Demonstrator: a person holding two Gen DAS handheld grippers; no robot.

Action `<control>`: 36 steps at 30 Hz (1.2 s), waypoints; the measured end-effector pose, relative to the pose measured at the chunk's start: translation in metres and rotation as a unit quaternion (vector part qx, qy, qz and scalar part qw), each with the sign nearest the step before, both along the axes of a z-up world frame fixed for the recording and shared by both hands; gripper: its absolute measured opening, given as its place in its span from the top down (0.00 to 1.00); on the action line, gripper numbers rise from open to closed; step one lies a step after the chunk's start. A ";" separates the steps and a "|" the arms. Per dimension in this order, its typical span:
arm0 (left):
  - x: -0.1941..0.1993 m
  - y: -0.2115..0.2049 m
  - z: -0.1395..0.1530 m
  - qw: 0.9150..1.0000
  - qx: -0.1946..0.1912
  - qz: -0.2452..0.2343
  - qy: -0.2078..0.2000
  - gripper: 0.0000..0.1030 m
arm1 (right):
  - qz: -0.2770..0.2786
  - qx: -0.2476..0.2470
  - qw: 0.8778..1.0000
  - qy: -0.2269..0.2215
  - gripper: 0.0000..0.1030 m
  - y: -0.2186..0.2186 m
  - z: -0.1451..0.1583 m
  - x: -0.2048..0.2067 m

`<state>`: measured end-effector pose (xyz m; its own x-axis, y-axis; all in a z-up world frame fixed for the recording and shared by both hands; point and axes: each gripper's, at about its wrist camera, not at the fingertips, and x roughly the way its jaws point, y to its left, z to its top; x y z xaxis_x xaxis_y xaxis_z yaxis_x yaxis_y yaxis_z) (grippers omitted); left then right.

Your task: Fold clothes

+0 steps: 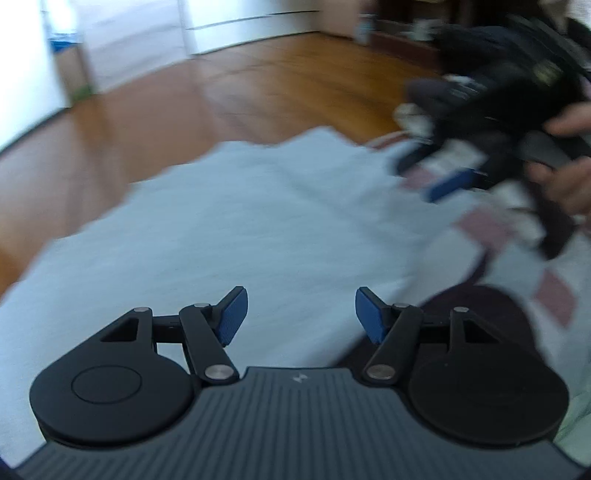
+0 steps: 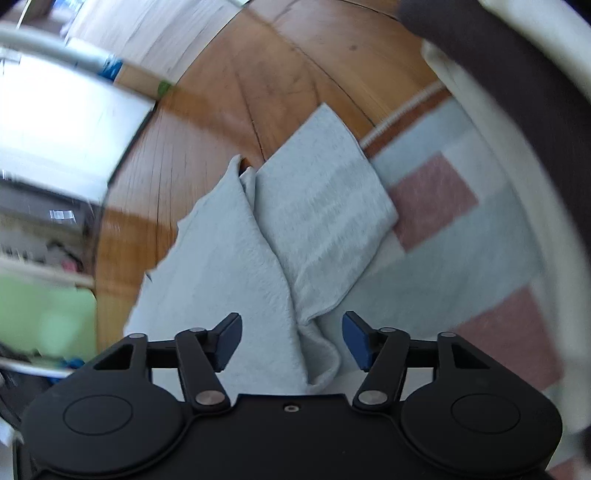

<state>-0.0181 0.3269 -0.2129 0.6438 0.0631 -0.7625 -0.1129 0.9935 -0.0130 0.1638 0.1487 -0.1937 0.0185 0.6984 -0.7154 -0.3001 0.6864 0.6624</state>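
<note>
One light grey garment (image 2: 266,236) lies on the floor, partly on the wooden floorboards (image 2: 229,96) and partly on a checked rug (image 2: 436,192) of pale blue, white and dusty-pink squares. In the right wrist view its far end reaches past the rug's corded edge (image 2: 402,110) onto the bare wood; a folded flap lies over its right side, and a crease runs down the middle toward the camera. In the left wrist view the same cloth (image 1: 229,229) spreads wide, its far edge ragged against the wood, with open floor beyond it up to white skirting and cabinets (image 1: 251,22).

Two grippers are in view. The left gripper (image 1: 301,315) hangs over the cloth with its blue pads spread and nothing between them. The right gripper (image 2: 291,339) is likewise spread, a raised fold of the garment lying between the pads without being pinched. In the left view the right gripper (image 1: 439,177) appears blurred at the rug's right side, held in a hand (image 1: 565,184).
</note>
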 end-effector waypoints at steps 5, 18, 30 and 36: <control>0.034 -0.021 -0.023 0.998 -0.053 -0.016 0.024 0.38 | 0.003 -0.052 0.999 0.006 0.24 0.001 -0.011 0.031; 0.066 0.001 -0.053 0.998 -0.056 0.017 0.022 0.93 | 0.032 -0.035 0.994 -0.098 0.91 0.042 -0.035 0.049; -0.006 0.092 0.028 0.982 -0.074 0.161 -0.072 0.93 | 0.106 0.102 0.985 -0.091 0.91 0.149 0.078 0.027; -0.095 0.155 0.079 0.944 -0.048 0.295 -0.141 0.93 | 0.228 0.143 0.948 -0.168 0.91 0.266 0.136 -0.053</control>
<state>-0.1132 0.4823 -0.1343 0.6967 0.4121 -0.5872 -0.6239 0.7520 -0.2125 0.1109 0.4146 -0.0581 -0.1383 0.8535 -0.5024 -0.7501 0.2410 0.6158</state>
